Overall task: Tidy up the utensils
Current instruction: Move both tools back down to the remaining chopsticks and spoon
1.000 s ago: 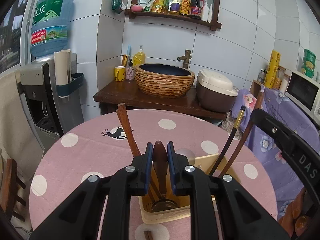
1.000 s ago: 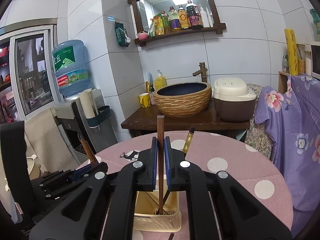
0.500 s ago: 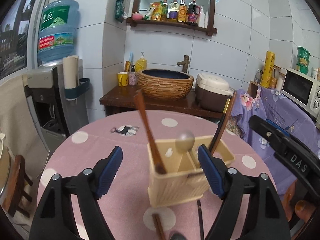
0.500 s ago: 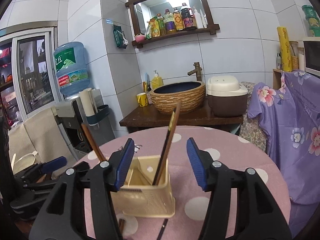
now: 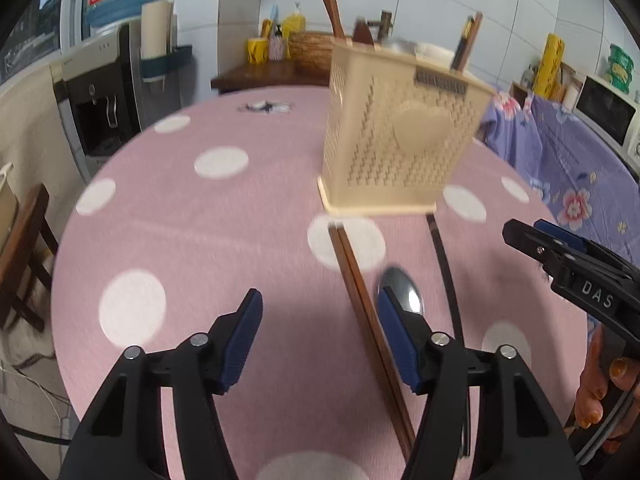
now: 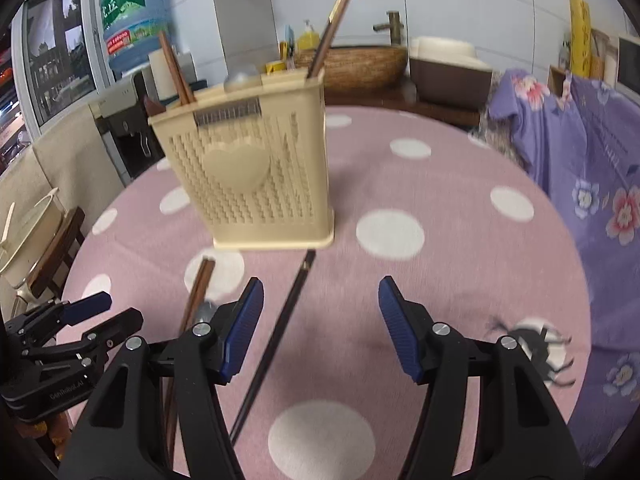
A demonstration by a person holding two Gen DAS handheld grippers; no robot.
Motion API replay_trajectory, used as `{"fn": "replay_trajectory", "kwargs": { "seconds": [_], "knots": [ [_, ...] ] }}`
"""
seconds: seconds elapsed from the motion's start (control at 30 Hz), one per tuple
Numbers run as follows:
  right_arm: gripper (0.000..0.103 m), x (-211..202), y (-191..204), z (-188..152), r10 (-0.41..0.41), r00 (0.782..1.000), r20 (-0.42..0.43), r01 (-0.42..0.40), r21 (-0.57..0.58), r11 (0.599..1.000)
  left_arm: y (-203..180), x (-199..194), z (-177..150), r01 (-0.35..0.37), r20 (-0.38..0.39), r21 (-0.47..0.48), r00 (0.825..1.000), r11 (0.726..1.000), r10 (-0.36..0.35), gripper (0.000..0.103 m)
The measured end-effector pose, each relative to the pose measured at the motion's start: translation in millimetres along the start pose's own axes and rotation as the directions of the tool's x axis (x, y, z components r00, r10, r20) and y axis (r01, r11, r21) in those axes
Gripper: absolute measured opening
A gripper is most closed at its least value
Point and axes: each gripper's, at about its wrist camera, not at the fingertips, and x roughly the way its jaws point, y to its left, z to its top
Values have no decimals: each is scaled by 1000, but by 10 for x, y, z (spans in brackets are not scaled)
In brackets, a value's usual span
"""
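Lying between the left hand-held gripper (image 5: 320,336) closing jaws, brown chopsticks (image 5: 360,300), untouched

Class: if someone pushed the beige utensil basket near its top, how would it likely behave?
The utensil basket looks like thin perforated plastic, so probably light. It stands tall on a narrow base with chopsticks sticking out above, so it may tip. On the tablecloth it might slide little.

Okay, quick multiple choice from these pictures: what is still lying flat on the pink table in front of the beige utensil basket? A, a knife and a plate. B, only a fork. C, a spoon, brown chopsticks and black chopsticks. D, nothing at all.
C: on the pink table, in front of the beige basket, lie brown chopsticks, a metal spoon and black chopsticks.
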Motion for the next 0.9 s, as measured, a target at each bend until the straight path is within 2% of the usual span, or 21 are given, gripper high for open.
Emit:
{"fn": "replay_trajectory", "kwargs": {
  "seconds": [0.13,0.4,0.6,0.9],
  "knots": [
    [60,45,-24,-204,4,999,-43,-4,19,1000,-47,64,-162,29,-46,-5,999,1000,-29,51],
    [60,23,25,-272,-3,998,-59,3,5,1000,-208,164,-280,30,-88,27,996,999,-28,43],
    [60,9,43,-263,-2,998,-62,2,2,1000,-191,142,-315,23,-83,3,996,1000,-22,41],
    [60,31,55,-275,-22,997,-76,21,-5,1000,-235,132,-341,-21,-74,35,997,999,23,38]
  ]
}}
